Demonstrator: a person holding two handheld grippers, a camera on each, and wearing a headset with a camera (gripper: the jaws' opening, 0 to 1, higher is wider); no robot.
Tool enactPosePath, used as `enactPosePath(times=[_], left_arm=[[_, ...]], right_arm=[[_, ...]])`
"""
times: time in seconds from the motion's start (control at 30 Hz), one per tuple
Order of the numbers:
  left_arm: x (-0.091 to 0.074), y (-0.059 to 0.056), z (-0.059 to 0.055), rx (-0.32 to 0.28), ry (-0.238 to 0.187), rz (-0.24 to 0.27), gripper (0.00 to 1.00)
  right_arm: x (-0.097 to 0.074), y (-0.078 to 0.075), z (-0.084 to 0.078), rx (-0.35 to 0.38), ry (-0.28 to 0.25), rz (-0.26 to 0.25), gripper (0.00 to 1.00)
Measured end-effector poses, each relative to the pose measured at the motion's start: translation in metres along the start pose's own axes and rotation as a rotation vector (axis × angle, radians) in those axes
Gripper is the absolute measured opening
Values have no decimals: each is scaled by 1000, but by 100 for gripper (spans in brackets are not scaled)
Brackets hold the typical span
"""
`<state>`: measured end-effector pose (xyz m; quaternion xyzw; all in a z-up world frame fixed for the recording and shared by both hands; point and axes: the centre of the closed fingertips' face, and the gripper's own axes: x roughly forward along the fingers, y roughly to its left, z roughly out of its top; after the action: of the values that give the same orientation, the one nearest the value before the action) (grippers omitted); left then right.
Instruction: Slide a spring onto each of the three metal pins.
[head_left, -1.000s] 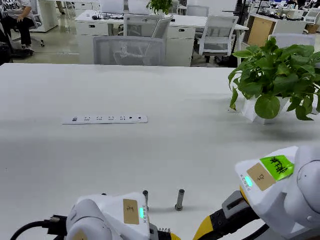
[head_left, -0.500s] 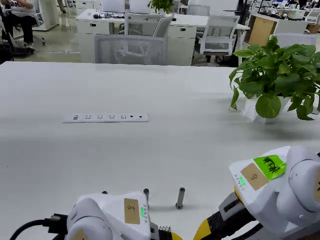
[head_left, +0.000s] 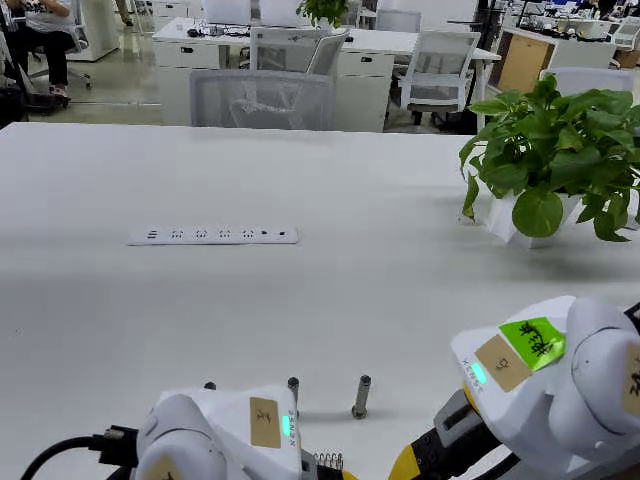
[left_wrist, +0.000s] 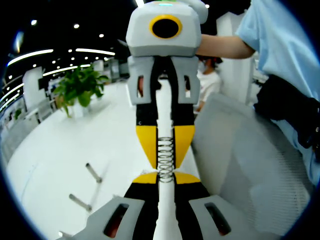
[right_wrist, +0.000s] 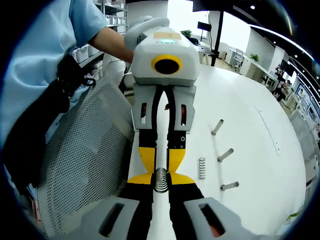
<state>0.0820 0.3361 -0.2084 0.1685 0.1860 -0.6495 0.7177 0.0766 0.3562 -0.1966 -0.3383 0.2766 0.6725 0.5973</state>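
Observation:
Three metal pins (head_left: 361, 396) stand upright on the white table (head_left: 320, 300), also seen as pins (right_wrist: 225, 155) and pins (left_wrist: 93, 172). My left gripper (left_wrist: 165, 177) and my right gripper (right_wrist: 159, 179) face each other tip to tip above the table's near edge. One spring (left_wrist: 165, 157) spans the two sets of yellow tips, and both grippers are shut on it. From the right gripper the spring (right_wrist: 160, 180) appears end-on. A second spring (right_wrist: 201, 167) lies loose on the table beside the pins; it is also the loose spring (head_left: 328, 461).
A white power strip (head_left: 212, 236) lies mid-table. A potted plant (head_left: 545, 160) stands at the right. Office chairs (head_left: 260, 100) line the far edge. The person's body and a mesh chair (right_wrist: 85, 165) are close behind the grippers.
The right gripper's body has drifted a little left and lower in the head view. The pins and the loose spring have stayed put.

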Motion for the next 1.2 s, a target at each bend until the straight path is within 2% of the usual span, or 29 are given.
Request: enactPosePath(times=[0.33, 0.67, 1.2], left_arm=[[1, -1, -1, -5, -1, -7, 10], [-1, -1, -1, -1, -1, -4, 10], [-1, 1, -3, -21, -13, 11, 11]], right_arm=[[1, 2, 0, -77, 8, 5, 12], [2, 1, 2, -106, 5, 1, 12], [3, -1, 2, -80, 15, 11, 12]])
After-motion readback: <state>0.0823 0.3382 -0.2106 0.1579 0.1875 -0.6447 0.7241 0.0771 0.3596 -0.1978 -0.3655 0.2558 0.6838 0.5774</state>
